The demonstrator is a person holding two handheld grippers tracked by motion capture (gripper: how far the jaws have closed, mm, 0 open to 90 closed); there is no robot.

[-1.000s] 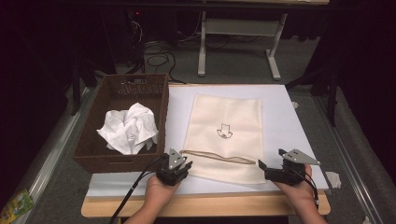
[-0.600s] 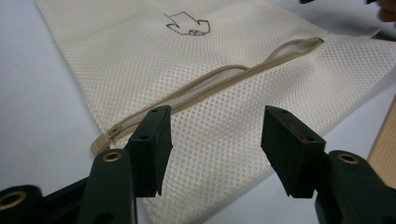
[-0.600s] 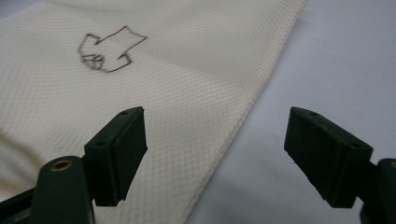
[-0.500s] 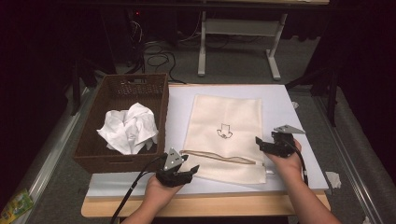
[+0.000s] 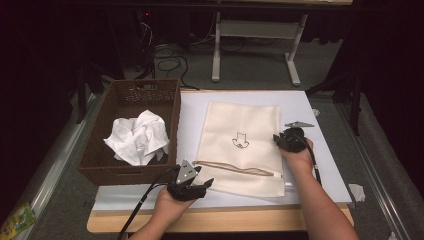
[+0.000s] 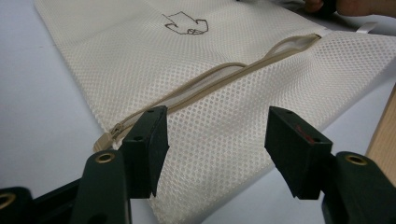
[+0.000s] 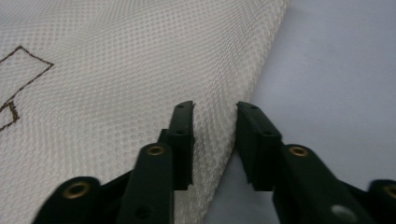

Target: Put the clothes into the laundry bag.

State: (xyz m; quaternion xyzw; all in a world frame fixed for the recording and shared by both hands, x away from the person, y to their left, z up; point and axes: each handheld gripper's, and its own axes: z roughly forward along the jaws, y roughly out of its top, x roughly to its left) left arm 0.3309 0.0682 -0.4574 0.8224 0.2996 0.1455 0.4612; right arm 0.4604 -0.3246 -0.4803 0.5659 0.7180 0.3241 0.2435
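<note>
the right gripper [image 7: 215, 140] has just been closing on the mesh bag's [image 5: 240, 145] side edge, fabric between its fingers, not yet pinched; the left gripper [image 6: 212, 149], just opening, stands released over the zipper [image 6: 210, 79] end. a firm pinch is needed next.

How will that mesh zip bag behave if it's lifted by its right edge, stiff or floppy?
Probably floppy: the mesh bag lies flat and thin on the white mat, so it should drape from the right tool, whose jaws have just been closing astride that edge. Likely light, being open netting. The zipper gapes, so the mouth may sag open.
</note>
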